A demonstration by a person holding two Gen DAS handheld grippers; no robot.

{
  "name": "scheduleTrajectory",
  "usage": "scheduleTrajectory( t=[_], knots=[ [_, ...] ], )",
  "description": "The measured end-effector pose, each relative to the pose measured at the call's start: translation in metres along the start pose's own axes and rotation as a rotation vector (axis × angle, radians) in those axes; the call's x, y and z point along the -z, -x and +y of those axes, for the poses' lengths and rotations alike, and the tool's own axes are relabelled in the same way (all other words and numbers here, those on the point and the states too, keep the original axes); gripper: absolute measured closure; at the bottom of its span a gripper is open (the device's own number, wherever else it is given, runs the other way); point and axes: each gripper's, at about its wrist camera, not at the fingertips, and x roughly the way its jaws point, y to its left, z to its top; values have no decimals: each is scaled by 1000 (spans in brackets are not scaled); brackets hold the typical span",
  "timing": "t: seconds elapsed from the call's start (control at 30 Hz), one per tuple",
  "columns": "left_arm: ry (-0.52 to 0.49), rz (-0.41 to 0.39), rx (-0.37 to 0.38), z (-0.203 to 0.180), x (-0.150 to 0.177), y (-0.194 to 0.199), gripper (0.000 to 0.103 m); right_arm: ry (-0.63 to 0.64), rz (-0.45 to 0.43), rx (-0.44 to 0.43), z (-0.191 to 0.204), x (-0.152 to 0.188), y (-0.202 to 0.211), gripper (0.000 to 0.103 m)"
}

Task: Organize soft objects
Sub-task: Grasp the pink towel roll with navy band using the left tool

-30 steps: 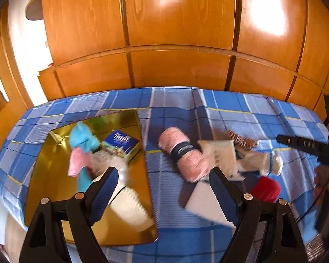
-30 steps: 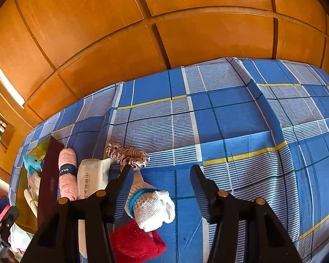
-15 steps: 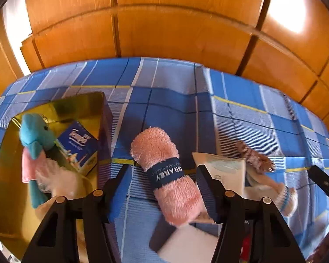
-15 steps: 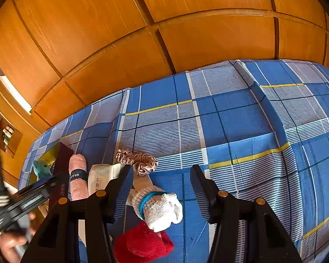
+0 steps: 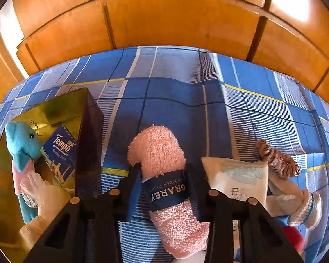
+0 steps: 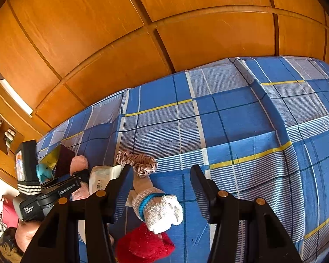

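We see the left gripper (image 5: 163,175) set down over the rolled pink towel (image 5: 164,175), which lies on the blue plaid bedcover (image 5: 175,92). Its jaws have just been closing, and the roll sits squarely between them: one finger touches the left flank of the roll, the other presses its right flank, both at the dark blue paper band (image 5: 167,191) printed with white letters. The far end of the towel sticks out beyond the fingertips and the near end runs back under the gripper body.

Just left of the towel stands the gold-lined box (image 5: 54,114) with its dark outer wall, holding a blue plush toy (image 5: 22,140) and a pack of Tempo tissues (image 5: 59,153). Just right of the towel lies a white wipes packet (image 5: 236,175), then a striped scrunchie (image 5: 276,157).

From the right wrist view, the right gripper (image 6: 162,179) hangs with its jaws apart and nothing gripped. A white knitted sock with a blue band (image 6: 160,208) lies below the gap, nearer the left finger, and a red fuzzy piece (image 6: 142,245) lies in front of it.
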Motion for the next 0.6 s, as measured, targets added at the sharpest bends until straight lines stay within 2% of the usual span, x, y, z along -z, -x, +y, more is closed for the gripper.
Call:
scheduleTrajectory(
  t=[0.17, 0.33, 0.47, 0.6],
  knots=[
    [-48, -72, 71, -5, 7, 28, 67, -11, 9, 17, -5, 1, -4, 49],
    [-86, -125, 176, -5, 20, 67, 67, -15, 39, 6, -7, 2, -11, 49],
    [-104, -134, 241, -4, 35, 89, 67, 26, 61, -19, -1, 3, -17, 49],
    [-127, -143, 289, -1, 51, 105, 67, 135, 103, -70, 19, 7, -26, 46]
  ],
)
